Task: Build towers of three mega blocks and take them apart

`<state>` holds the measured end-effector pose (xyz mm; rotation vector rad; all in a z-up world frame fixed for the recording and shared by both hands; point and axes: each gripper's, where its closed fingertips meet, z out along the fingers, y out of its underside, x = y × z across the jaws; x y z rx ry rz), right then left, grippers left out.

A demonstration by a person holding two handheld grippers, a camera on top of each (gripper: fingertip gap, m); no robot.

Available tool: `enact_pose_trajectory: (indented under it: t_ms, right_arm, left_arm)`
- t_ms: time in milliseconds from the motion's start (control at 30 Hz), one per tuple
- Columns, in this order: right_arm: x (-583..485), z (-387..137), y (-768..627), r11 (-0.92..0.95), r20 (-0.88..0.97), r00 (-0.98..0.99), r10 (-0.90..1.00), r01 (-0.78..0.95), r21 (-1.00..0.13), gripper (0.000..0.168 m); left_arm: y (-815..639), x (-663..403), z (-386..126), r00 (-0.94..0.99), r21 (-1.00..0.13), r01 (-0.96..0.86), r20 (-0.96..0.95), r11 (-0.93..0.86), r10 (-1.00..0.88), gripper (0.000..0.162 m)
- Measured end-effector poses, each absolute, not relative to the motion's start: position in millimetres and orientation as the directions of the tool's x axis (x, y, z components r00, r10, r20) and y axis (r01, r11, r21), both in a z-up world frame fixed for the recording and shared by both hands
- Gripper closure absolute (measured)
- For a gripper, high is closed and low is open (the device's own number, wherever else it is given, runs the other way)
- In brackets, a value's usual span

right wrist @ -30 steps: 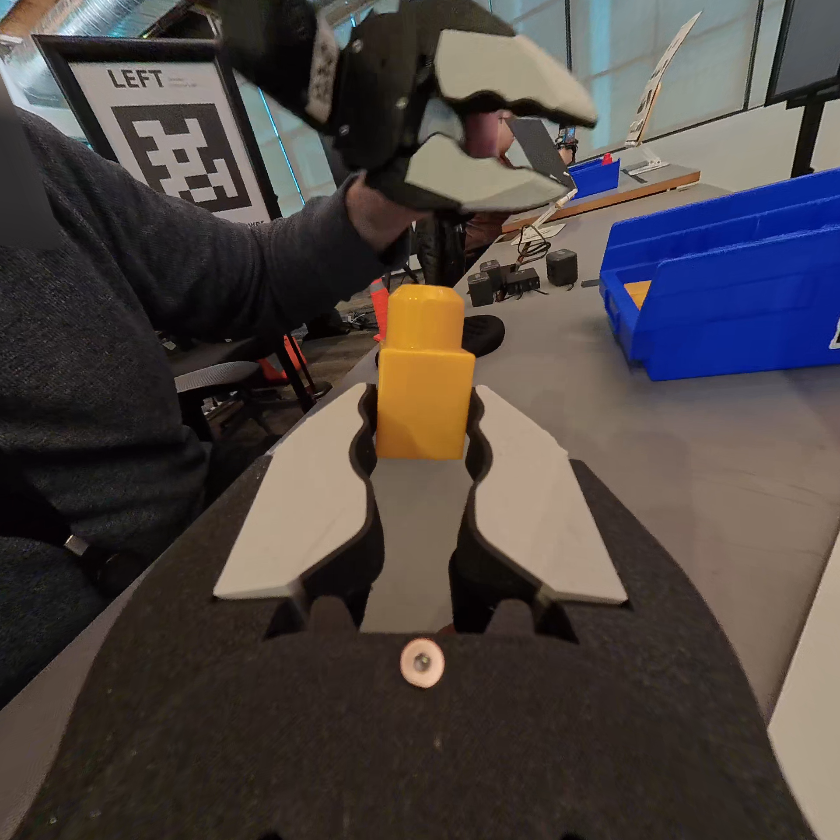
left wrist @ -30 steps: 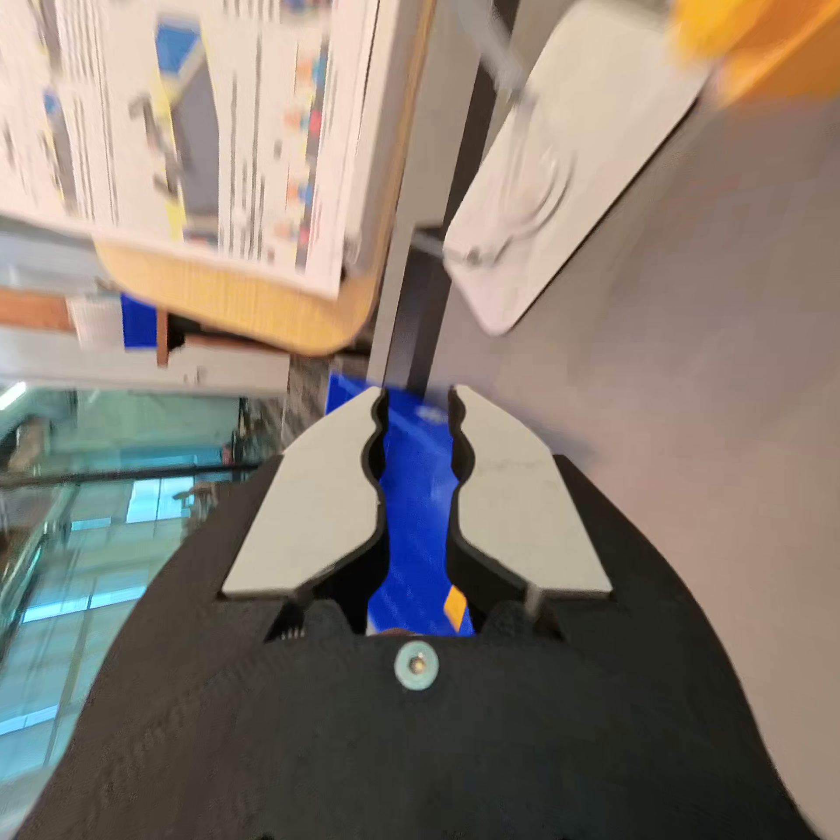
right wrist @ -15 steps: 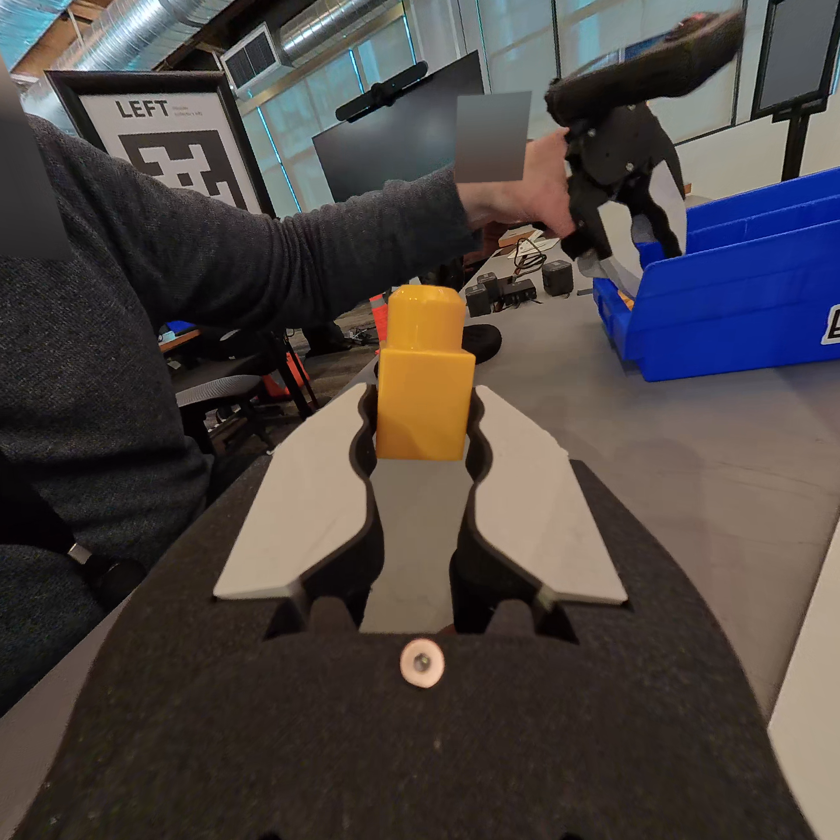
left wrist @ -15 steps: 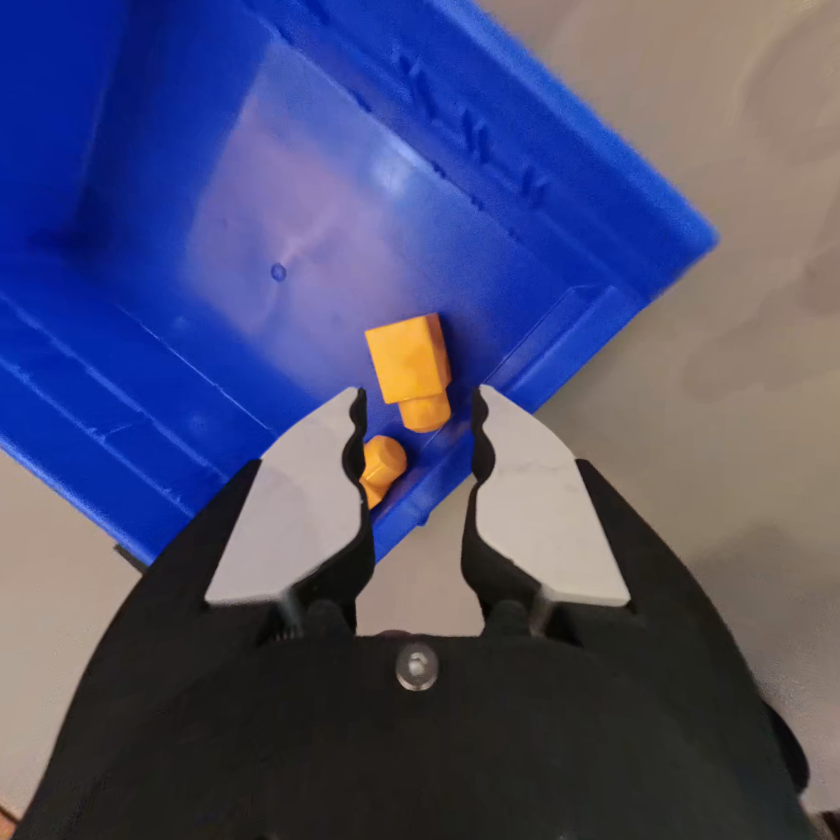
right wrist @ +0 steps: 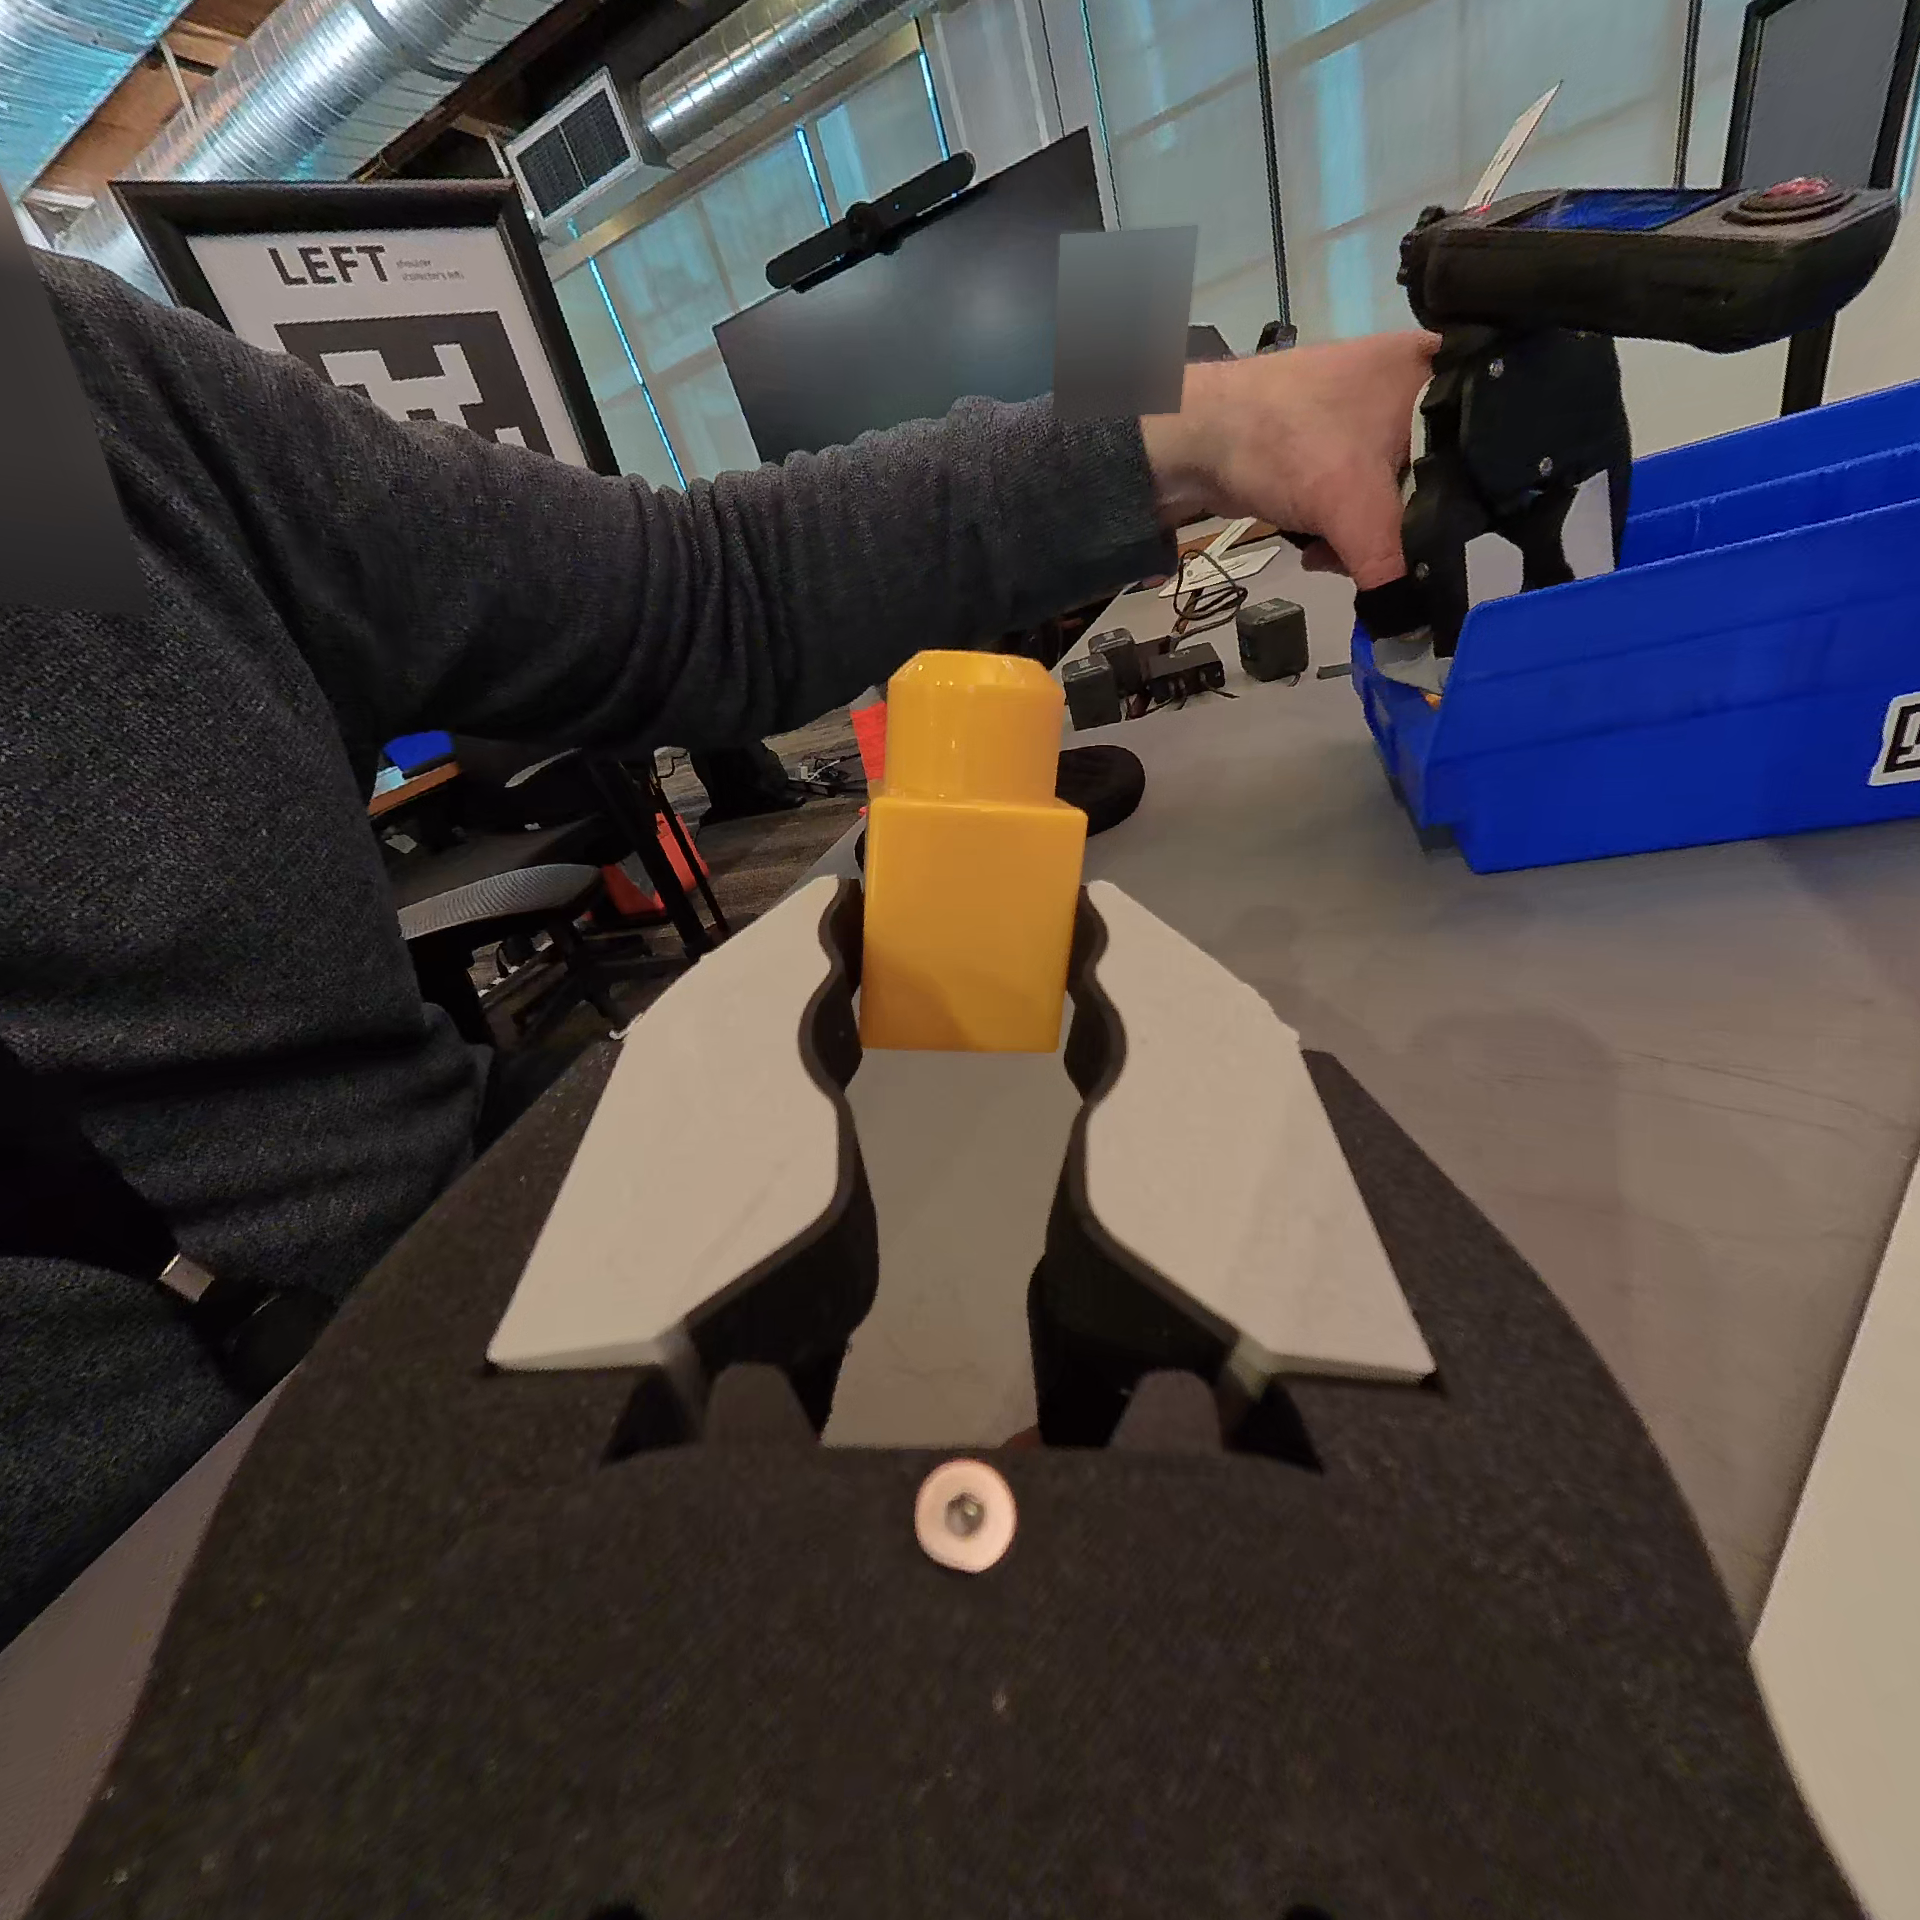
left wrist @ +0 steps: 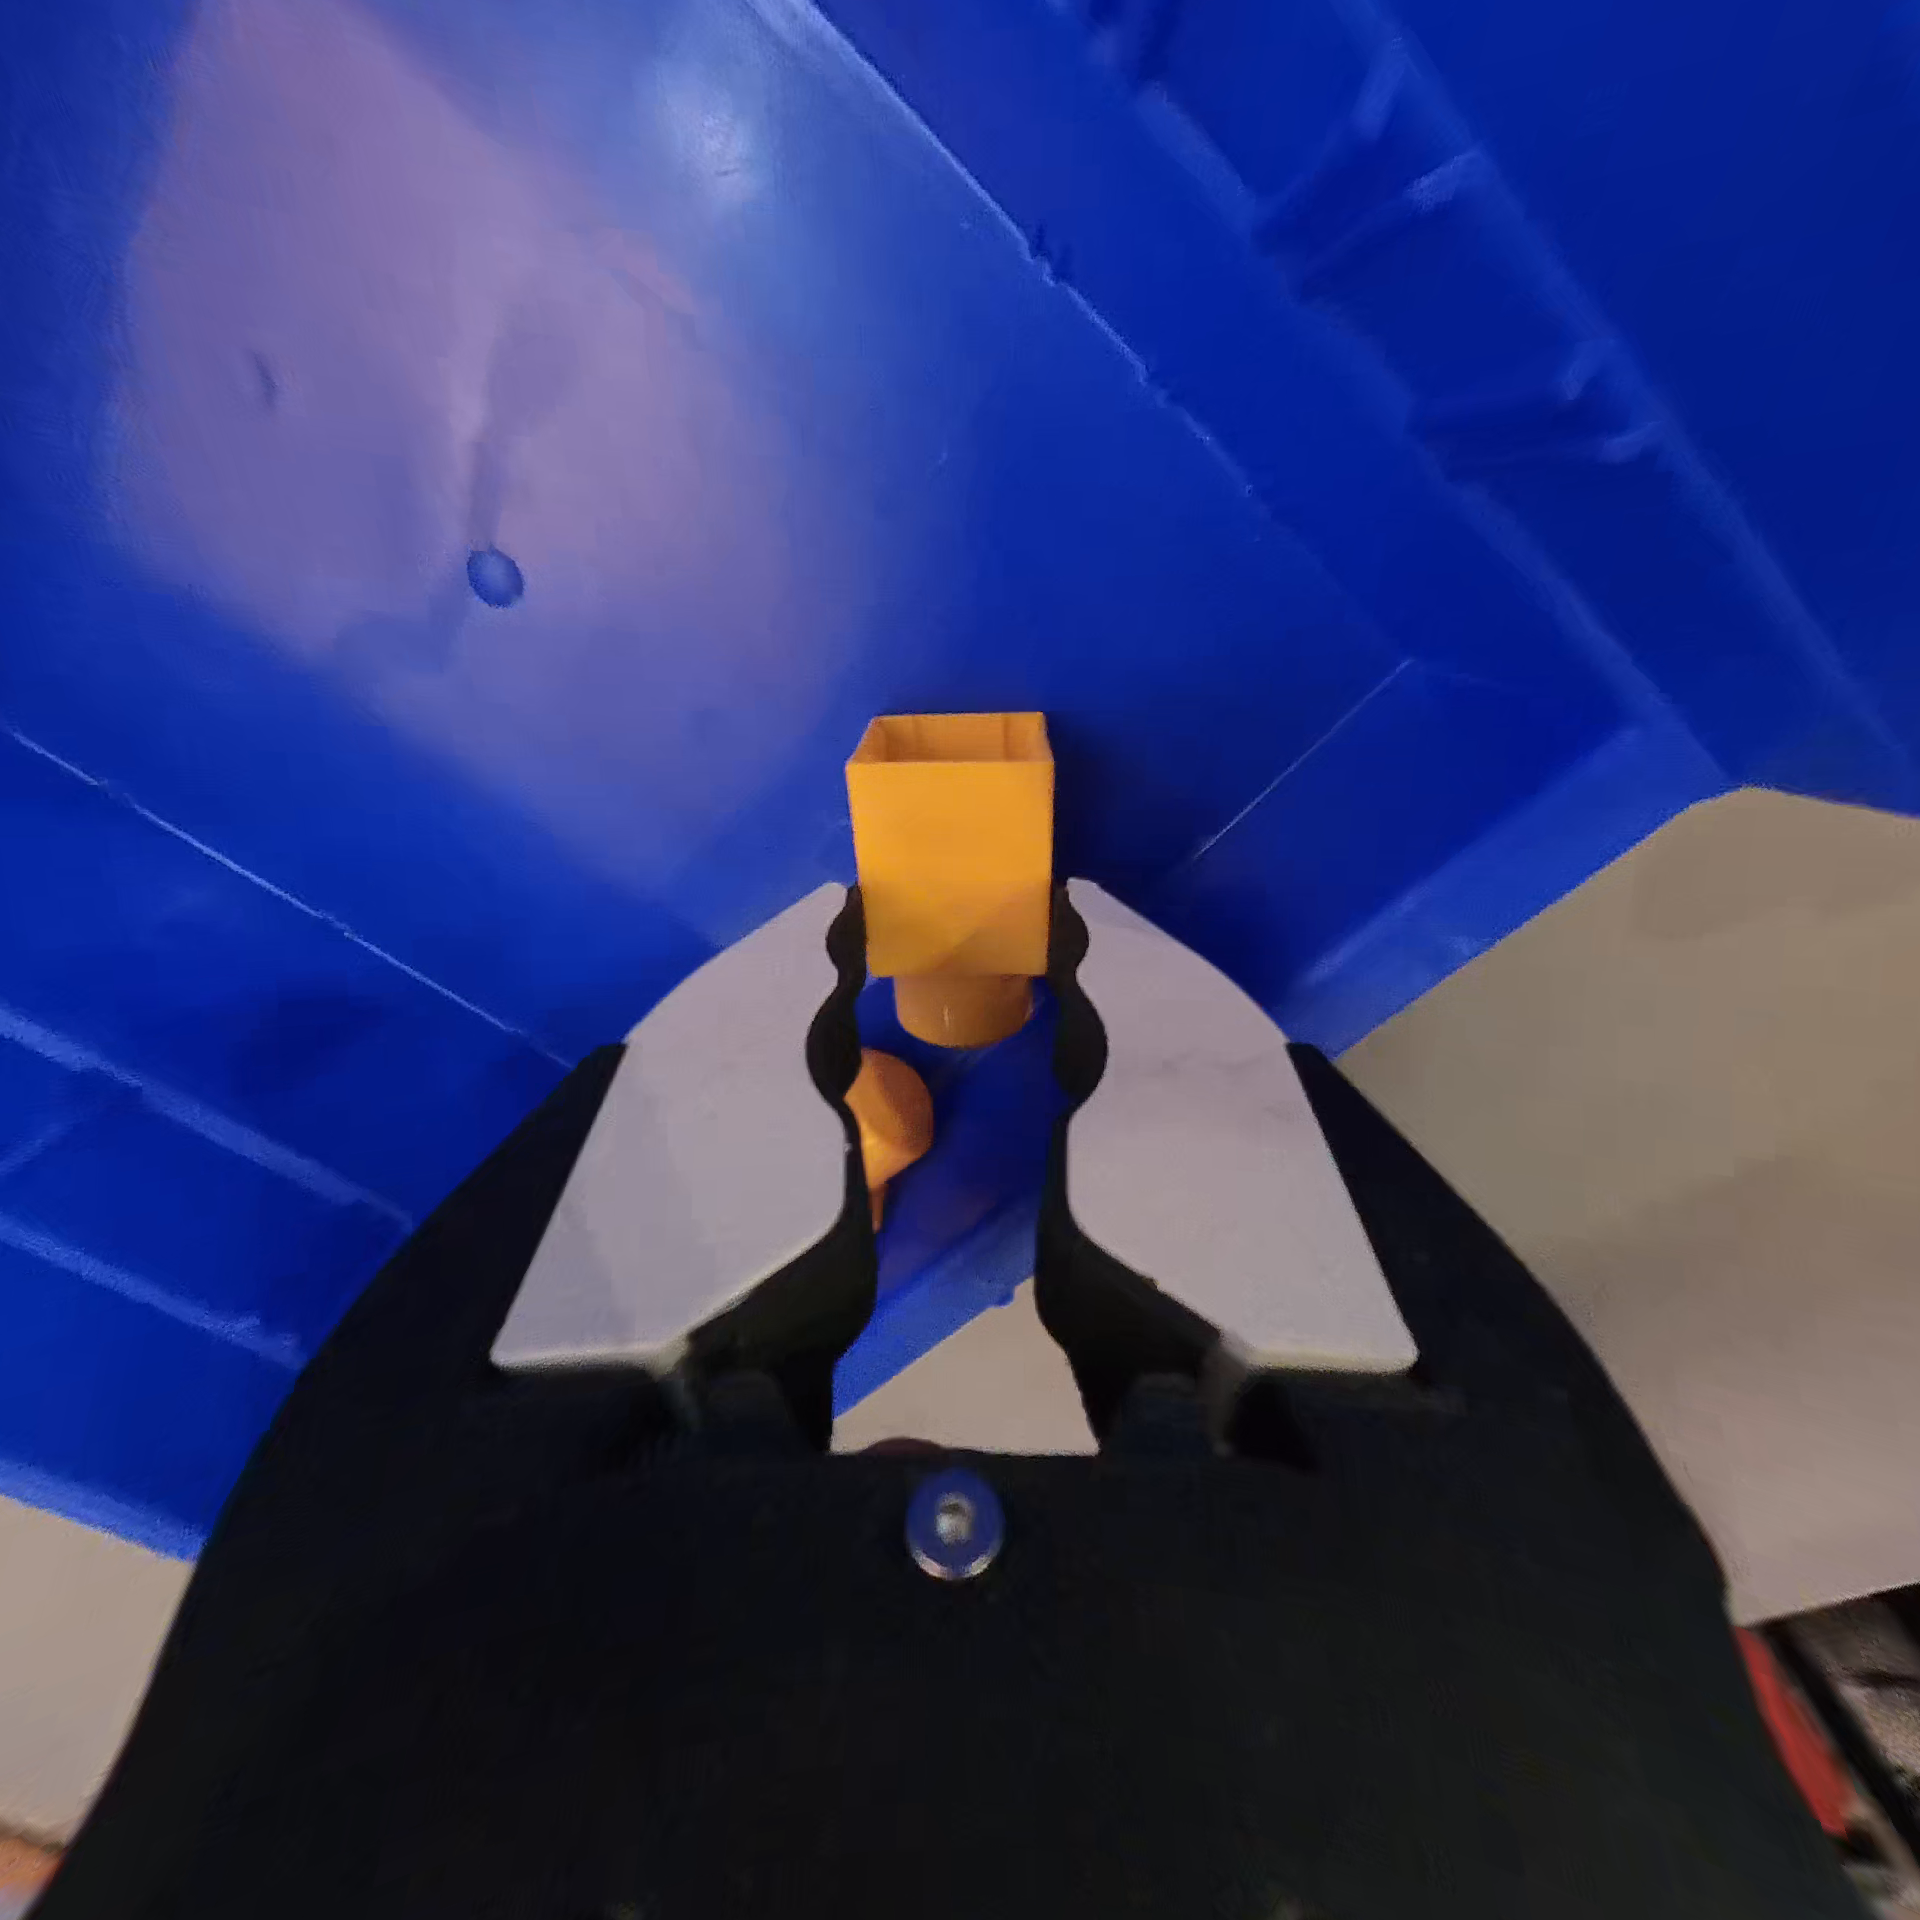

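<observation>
Blocks gripped: right hand-held gripper (right wrist: 966, 935) holds one (right wrist: 966, 894) stud-up; left (left wrist: 956, 935) clamps another (left wrist: 951, 862) stud toward camera.

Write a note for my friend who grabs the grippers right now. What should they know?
Left gripper: inside the blue plastic bin, closed around a lying orange plastic mega block, stud toward the camera. A second orange block lies beside it in the bin.
Right gripper: holds an upright yellow-orange plastic block at the grey table.
Done: no blocks are joined yet.
Left: lift the bin block out, stack three, then take them apart.
</observation>
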<state>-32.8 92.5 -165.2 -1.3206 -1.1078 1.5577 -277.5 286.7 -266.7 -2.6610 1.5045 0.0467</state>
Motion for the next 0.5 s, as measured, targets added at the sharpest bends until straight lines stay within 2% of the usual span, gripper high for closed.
enact_pose_trajectory:
  t_ms: [100, 167, 200, 267, 300, 400, 500]
  right_arm:
    - [-33, -165, 93, -0.301, -0.294, -0.138, 0.946, -0.035, -0.953, 0.132]
    - [-33, -165, 93, -0.299, -0.292, -0.136, 0.947, -0.034, -0.954, 0.132]
    - [-33, -165, 93, -0.298, -0.291, -0.136, 0.947, -0.034, -0.954, 0.131]
    - [-32, -165, 93, -0.298, -0.291, -0.134, 0.947, -0.035, -0.954, 0.131]
    - [-32, -165, 93, -0.298, -0.290, -0.134, 0.947, -0.036, -0.954, 0.132]
    - [-32, -165, 93, -0.299, -0.291, -0.137, 0.947, -0.037, -0.954, 0.131]
    - [-32, -165, 93, -0.298, -0.291, -0.138, 0.947, -0.036, -0.954, 0.131]
  left_arm:
    - [298, -282, -266, 0.449, -0.006, -0.892, -0.135, -0.453, -0.883, 0.129]
    - [306, -281, -266, 0.447, -0.016, -0.893, -0.149, -0.450, -0.882, 0.129]
    - [308, -280, -266, 0.455, -0.020, -0.889, -0.140, -0.457, -0.879, 0.122]
    - [309, -283, -265, 0.474, -0.021, -0.879, -0.140, -0.476, -0.869, 0.099]
    - [308, -287, -265, 0.486, -0.013, -0.872, -0.138, -0.489, -0.863, 0.098]
    - [304, -296, -269, 0.495, -0.002, -0.867, -0.125, -0.499, -0.860, 0.095]
    - [307, -294, -272, 0.500, -0.034, -0.865, -0.116, -0.500, -0.858, 0.109]
